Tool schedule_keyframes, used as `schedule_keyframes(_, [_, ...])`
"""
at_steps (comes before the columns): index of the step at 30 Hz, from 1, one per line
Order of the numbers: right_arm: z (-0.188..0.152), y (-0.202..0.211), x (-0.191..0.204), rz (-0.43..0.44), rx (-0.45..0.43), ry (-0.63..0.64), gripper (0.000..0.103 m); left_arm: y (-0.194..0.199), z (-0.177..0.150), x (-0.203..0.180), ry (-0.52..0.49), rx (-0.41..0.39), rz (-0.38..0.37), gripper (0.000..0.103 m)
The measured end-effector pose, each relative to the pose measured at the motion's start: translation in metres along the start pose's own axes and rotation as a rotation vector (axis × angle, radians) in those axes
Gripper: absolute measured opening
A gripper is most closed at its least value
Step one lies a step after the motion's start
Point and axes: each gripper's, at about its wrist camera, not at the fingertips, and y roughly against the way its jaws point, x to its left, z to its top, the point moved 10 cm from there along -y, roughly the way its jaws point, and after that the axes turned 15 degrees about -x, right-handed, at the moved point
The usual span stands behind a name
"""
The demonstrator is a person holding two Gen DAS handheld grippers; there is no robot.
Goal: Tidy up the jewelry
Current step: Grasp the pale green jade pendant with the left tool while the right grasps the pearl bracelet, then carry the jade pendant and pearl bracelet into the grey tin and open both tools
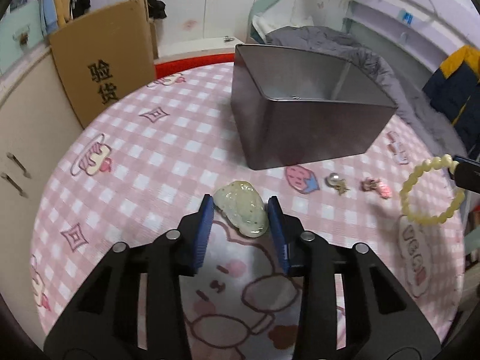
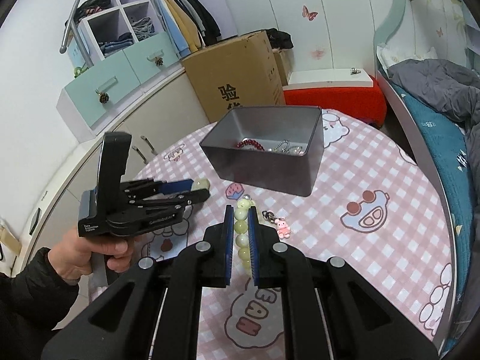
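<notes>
A pale green jade pendant [image 1: 242,210] lies on the pink checked tablecloth between the blue pads of my left gripper [image 1: 241,201]; the jaws stand apart on either side of it. In the right wrist view the left gripper [image 2: 200,188] shows the jade piece [image 2: 201,184] at its tips. My right gripper [image 2: 240,214] is shut on a cream bead bracelet [image 2: 242,231], held above the table; the bracelet also shows in the left wrist view [image 1: 426,190]. A grey metal tin [image 2: 312,162] holds a red bead bracelet [image 2: 250,145] and silver chains [image 2: 285,147].
A pearl charm [image 1: 335,181] and a pink bear charm [image 2: 283,227] lie on the cloth in front of the tin [image 1: 300,129]. A cardboard box [image 2: 237,75] and cabinets stand behind the round table. A bed [image 2: 444,126] is at the right.
</notes>
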Motion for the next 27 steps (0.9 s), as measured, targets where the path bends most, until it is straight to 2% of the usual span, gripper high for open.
schedule_keyframes(1, [0.002,0.001,0.0,0.001,-0.005,0.0,0.008,0.002,-0.001,0.001,0.005,0.002,-0.006,0.026])
schedule_keyframes(2, [0.005,0.003,0.001,0.002,-0.012,0.003,0.008,0.003,-0.002,0.002,0.006,0.002,-0.011,0.025])
schedule_keyframes(9, [0.024,0.009,0.007,0.012,-0.048,0.02,0.008,0.014,-0.008,0.006,0.029,0.006,-0.041,0.025])
schedule_keyframes(14, [0.038,0.013,0.011,0.019,-0.072,0.035,0.008,0.026,0.003,0.001,0.031,-0.027,-0.063,0.025])
schedule_keyframes(18, [0.059,0.02,0.015,0.03,-0.11,0.056,0.008,0.048,0.026,-0.008,0.022,-0.084,-0.078,0.025])
schedule_keyframes(27, [0.137,0.025,0.027,0.047,-0.236,0.129,0.008,0.093,0.119,-0.03,-0.033,-0.251,-0.118,0.025])
